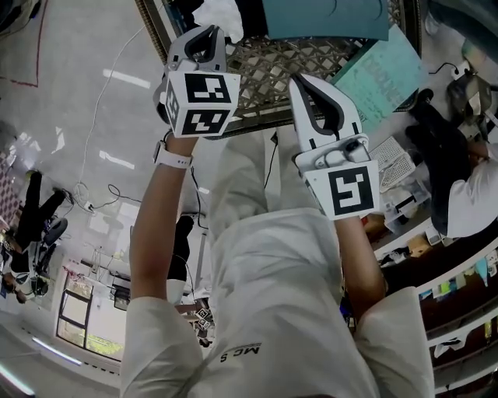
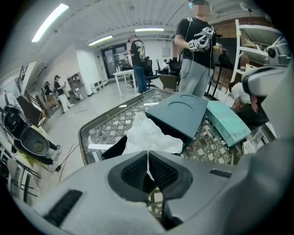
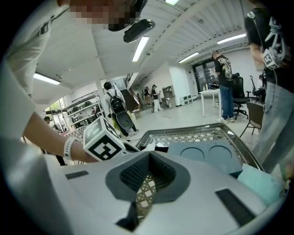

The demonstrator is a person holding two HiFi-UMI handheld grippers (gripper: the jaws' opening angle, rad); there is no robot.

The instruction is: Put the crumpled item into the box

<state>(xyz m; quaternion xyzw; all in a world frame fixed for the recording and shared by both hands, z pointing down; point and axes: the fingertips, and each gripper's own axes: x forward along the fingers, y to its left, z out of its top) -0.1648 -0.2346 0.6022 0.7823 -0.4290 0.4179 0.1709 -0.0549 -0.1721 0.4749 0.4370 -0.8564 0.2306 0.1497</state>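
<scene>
The crumpled item is a white wad of paper (image 2: 147,135) that rests in an open black box (image 2: 115,148) on the lattice table (image 2: 89,133). The box's teal lid (image 2: 181,112) stands tilted just behind it. In the head view the paper (image 1: 220,15) and lid (image 1: 327,19) lie at the top edge. My left gripper (image 2: 148,161) hovers short of the paper, its pads together with only a thin slit between them. My right gripper (image 3: 148,180) is shut and empty, held over the table rim (image 3: 183,131) beside the lid (image 3: 216,153). Both grippers (image 1: 206,35) (image 1: 307,89) are raised side by side.
A flat teal bag (image 2: 227,121) leans off the table's right side next to the lid. A person in black (image 2: 197,50) stands beyond the table holding grippers. Shelving (image 2: 257,36) rises at the right. A dark bag (image 2: 27,135) stands on the floor to the left.
</scene>
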